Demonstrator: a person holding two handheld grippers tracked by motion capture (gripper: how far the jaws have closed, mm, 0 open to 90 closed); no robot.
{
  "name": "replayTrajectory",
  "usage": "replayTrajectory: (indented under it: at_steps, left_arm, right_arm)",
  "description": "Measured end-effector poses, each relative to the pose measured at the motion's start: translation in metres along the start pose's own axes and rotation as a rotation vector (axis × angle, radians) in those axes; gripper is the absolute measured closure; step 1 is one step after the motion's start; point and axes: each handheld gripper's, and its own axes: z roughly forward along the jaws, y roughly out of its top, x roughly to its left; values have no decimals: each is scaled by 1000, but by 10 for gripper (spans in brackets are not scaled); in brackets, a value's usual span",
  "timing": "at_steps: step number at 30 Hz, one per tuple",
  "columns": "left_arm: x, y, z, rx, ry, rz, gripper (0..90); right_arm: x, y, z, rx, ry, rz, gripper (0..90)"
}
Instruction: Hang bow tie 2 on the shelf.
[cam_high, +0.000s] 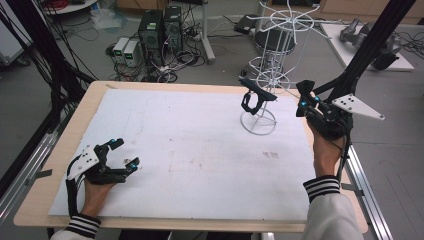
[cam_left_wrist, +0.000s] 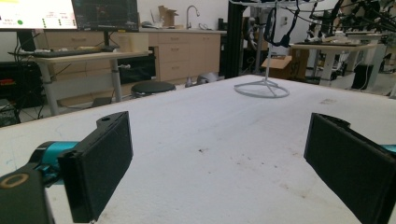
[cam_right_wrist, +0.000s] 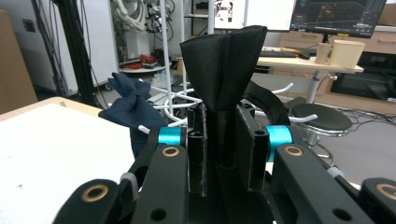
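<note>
Count: 2 hand-held grippers, 1 white wire rack, 2 dark bow ties seen, 1 table w/ white sheet.

Left hand-held gripper (cam_high: 123, 153) low at near-left of the table (cam_high: 200, 150), held just over the white sheet (cam_high: 190, 165); jaws spread wide, nothing between them; in left gripper view both black pads (cam_left_wrist: 100, 165) sit far apart w/ bare sheet between.

Right hand-held gripper (cam_high: 306, 100) raised at far-right edge of table, beside the wire rack (cam_high: 267, 70); jaws narrow, clamped on a black bow tie (cam_right_wrist: 224, 60); in right gripper view the tie stands upright out of the jaws, its lower part hidden between the pads; in high view it is a small dark shape at the jaw tips, hard to make out.

2nd bow tie (cam_right_wrist: 128, 109), navy, hangs on a white rack arm to the left in right gripper view; in high view a dark item w/ a looped strap hangs from the rack at mid height, can't tell exactly what it is.

Rack base ring rests on the sheet, far-right; rack top cut off in left gripper view; person's forearms cut off at bottom edge, striped cuffs visible.
</note>
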Motion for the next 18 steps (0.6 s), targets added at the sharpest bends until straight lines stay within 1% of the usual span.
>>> replayTrajectory:
  at_steps: [2, 3, 5, 6, 12, 18]
  left_arm:
    - [0, 0, 0, 0, 0, 0, 84]
    - [0, 0, 0, -1, 0, -1, 83]
    - [0, 0, 0, 0, 0, -1, 84]
    - [0, 0, 0, -1, 0, -1, 83]
    - [0, 0, 0, -1, 0, -2, 83]
    - [1, 0, 0, -2, 0, -5, 83]
  right_arm:
    - [1, 1, 2, -6, 3, -6, 763]
    - [2, 1, 4, -7, 10, 0, 763]
    - [4, 2, 6, -5, 13, -6, 763]
    - [5, 3, 8, -7, 18, -2, 763]
    - [9, 6, 16, 2, 32, -16, 763]
    - [11, 6, 23, 8, 40, -14, 762]
